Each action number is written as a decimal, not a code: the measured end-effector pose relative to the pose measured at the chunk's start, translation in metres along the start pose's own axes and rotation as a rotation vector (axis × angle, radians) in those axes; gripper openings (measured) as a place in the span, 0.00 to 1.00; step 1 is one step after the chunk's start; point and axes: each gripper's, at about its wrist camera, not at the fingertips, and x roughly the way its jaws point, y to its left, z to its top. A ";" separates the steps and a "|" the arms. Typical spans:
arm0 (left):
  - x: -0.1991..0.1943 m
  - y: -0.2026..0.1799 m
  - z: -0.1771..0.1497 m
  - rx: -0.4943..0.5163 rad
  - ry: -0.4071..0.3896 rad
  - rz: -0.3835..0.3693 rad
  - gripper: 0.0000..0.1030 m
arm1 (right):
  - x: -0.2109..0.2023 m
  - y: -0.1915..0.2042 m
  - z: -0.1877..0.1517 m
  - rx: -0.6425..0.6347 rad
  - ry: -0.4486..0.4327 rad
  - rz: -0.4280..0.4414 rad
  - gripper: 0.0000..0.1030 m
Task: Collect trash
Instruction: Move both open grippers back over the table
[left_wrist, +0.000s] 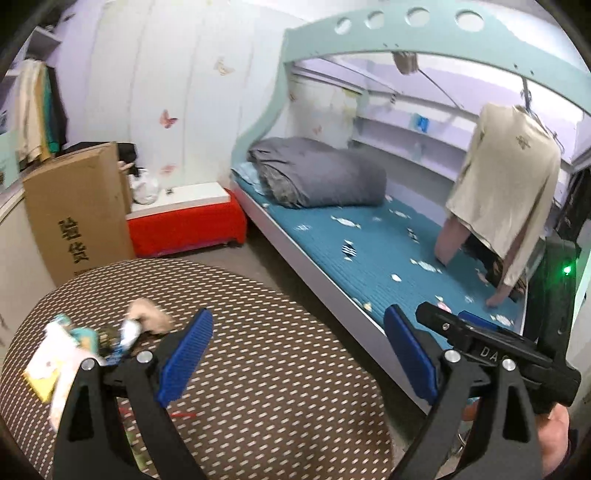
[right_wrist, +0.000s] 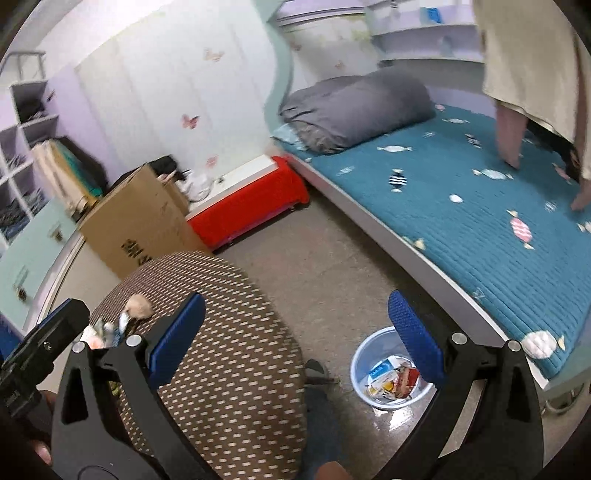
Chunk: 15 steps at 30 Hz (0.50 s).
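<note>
Cardboard box (left_wrist: 79, 206) stands far left by the wall, red storage bench (left_wrist: 184, 225) just beside it. Round table (left_wrist: 258, 362) with brown dotted cover carries a pile of wrappers (left_wrist: 74, 347) and a crumpled beige tissue (left_wrist: 149, 314) at its left edge. Left gripper (left_wrist: 295, 354) hangs over the table, fingers spread wide, nothing between them. Right gripper (right_wrist: 295, 339) hangs over the table's right edge and floor, fingers also spread apart, nothing held. Blue plastic basin (right_wrist: 360, 369) sits on the floor between table and bed (right_wrist: 443, 192), with wrappers already inside. Grey folded quilt (right_wrist: 354, 110) lies at the bed's head.
</note>
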 end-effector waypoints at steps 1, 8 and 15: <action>-0.006 0.007 -0.001 -0.010 -0.007 0.007 0.89 | 0.001 0.010 -0.002 -0.016 0.007 0.018 0.94; -0.050 0.066 -0.017 -0.065 -0.044 0.100 0.89 | 0.004 0.077 -0.015 -0.121 0.048 0.108 0.94; -0.090 0.132 -0.047 -0.133 -0.053 0.186 0.89 | 0.024 0.146 -0.049 -0.251 0.149 0.211 0.94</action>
